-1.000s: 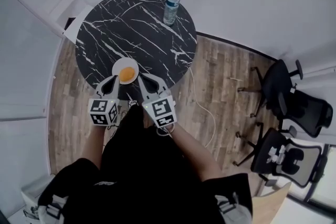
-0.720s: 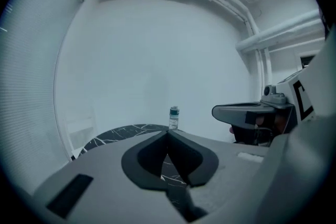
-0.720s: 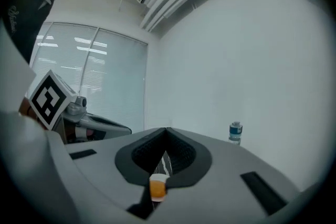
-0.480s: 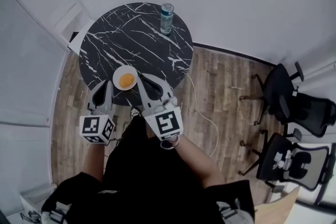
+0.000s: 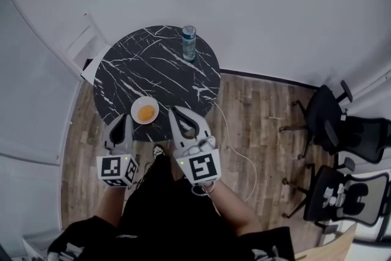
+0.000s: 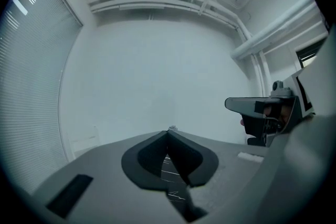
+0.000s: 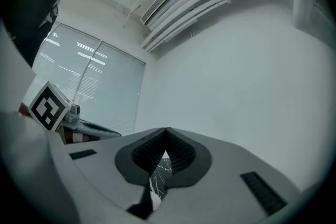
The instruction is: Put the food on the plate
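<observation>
Evidently the food (image 5: 146, 112) sat on the plate (image 5: 135, 117) at the near edge of the table (image 5: 159, 64). The left gripper (image 5: 120, 120) and right gripper (image 5: 183, 120), jaws pressed together on nothing, needed only to avoid bumping that edge.

The head view looks steeply down from well above the round table (image 5: 122, 79), with the left tongs (image 5: 120, 119) and right tongs (image 5: 173, 112) at its near edge. Each gripper view sits close behind its own closed jaws, facing roughly level toward the far wall (image 6: 157, 76). All three views share the marbled table top.
</observation>
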Tool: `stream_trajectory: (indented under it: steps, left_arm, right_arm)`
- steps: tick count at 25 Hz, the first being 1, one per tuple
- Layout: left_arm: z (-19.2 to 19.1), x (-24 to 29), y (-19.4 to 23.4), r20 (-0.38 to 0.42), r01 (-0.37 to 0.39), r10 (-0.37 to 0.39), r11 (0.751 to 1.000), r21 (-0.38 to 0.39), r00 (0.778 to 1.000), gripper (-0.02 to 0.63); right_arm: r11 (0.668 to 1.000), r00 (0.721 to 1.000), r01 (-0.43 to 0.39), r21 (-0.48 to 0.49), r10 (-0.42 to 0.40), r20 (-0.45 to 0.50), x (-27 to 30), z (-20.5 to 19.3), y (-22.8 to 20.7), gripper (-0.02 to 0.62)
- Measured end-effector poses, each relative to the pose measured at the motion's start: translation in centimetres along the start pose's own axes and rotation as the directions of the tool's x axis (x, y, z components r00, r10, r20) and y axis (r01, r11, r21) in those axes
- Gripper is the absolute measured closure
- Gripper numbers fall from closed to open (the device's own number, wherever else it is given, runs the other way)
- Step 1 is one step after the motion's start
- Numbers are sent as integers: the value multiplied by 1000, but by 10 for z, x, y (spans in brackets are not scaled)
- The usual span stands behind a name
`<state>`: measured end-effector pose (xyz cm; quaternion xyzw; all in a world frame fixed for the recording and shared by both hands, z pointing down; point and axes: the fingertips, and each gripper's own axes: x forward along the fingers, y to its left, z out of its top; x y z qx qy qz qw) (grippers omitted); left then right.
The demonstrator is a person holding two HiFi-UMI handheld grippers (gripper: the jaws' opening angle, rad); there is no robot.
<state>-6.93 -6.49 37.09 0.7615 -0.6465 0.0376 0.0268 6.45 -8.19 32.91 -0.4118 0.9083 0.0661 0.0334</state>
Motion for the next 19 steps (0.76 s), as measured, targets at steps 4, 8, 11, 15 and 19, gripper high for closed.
stream_trajectory:
  steps: [4,8,11,15,19]
  left_arm:
    - [-3,7,-13,-10,37,-37,999,12,999,606]
    - [-6,10,-19,-24,58,-57,998,15,998,606]
    - [-9,16,-19,-37,67,-67,998,15,997,606]
    - [-10,24,-11,-45,65,-64,998,15,997,606]
    - [-12,32,6,-53,50,-50,999,7,997,606]
  right_arm:
    - [1000,999,25,16,-24,-28,-5,-13,-9,598]
    - [999,998,33,19,-32,-47,-9,-18,-11,598]
    - [999,998,37,33,-35,-51,-4,-23,-13,598]
    - [999,998,33,43,-31,-49,10,-28,-14,598]
    - [999,998,28,36,-26,-51,26,-30,-12,598]
